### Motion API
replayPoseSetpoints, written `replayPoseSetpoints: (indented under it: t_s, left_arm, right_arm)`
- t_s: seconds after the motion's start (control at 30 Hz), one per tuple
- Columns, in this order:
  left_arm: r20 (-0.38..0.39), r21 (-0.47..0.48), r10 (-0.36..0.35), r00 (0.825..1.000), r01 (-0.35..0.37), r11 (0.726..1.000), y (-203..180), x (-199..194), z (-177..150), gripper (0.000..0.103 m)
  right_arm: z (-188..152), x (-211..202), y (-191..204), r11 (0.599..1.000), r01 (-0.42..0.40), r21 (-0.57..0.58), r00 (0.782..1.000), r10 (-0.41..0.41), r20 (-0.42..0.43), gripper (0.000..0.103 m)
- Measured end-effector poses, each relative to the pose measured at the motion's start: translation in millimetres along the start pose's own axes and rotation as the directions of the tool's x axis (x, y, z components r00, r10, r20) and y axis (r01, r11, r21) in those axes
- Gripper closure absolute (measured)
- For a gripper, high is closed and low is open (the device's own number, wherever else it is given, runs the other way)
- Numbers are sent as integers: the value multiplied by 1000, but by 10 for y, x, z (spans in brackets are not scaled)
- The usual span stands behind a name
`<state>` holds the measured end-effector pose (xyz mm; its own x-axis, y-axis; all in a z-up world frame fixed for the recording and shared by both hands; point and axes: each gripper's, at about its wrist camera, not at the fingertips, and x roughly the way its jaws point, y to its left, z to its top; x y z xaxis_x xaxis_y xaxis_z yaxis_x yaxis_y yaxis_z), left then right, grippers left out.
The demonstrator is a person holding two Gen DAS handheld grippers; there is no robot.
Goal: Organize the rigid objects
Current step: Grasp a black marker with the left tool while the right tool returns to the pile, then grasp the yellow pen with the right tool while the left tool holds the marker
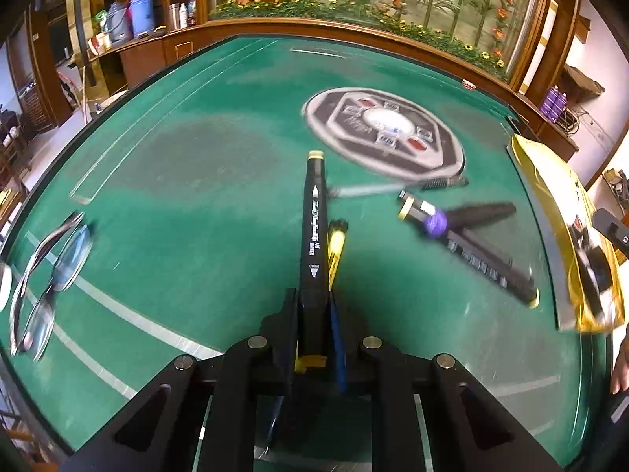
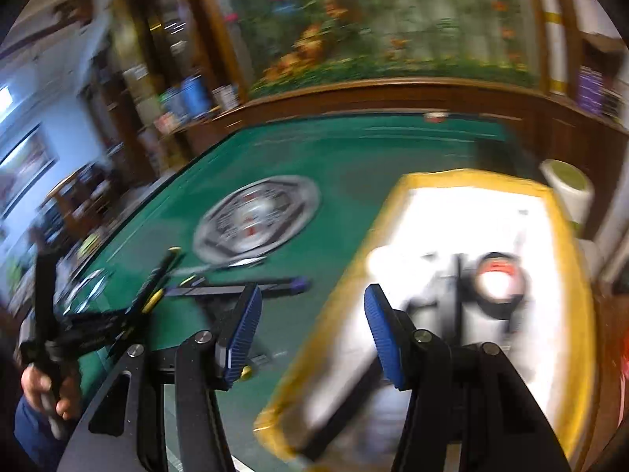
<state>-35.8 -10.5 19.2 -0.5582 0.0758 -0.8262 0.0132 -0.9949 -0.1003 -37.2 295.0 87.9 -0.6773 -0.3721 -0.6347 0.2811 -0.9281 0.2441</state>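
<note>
The left gripper [image 1: 312, 314] has its fingers closed on a black art marker with yellow end caps [image 1: 313, 236], which projects from the jaws toward the centre of the left wrist frame. The grip sits near one end, so most of the barrel overhangs. A yellow-and-black pen [image 1: 337, 249] lies on the green felt table [image 1: 196, 181] just beside the marker.

The right gripper [image 2: 310, 334] is empty, its blue-padded fingers [image 2: 243, 330] standing apart over the edge of a yellow-bordered tray [image 2: 578, 314] at the right of the right wrist frame.

Hazards:
- End grip: the marker may pivot or slip in transit.
- Further markers [image 1: 471, 247] lie crossed at centre right; a low pass may scatter them.
- Metal-framed spectacles [image 1: 51, 271] at lower left are fragile.
</note>
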Motion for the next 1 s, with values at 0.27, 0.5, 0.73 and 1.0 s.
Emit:
replayPoseSetpoints:
  t_s: [0.27, 0.5, 0.73, 1.0]
  left_arm:
    - [26, 18, -54, 998, 53, 998, 238, -299, -222, 85]
    - [-9, 15, -28, 1000, 28, 999, 280, -116, 73, 61]
    - [-19, 14, 41, 999, -41, 999, 294, 147, 248, 63]
    - [6, -38, 90, 996, -90, 995, 525, -15, 46, 88]
  right_arm:
    - [-257, 281, 831, 958, -234, -164, 958, 199, -207, 50]
    - [-290, 408, 1049, 966, -228, -121, 955, 197, -221, 49]
    - [-313, 450, 1134, 964, -243, -106, 950, 214, -227, 49]
    - [-297, 641, 1397, 966, -245, -81, 938, 215, -272, 49]
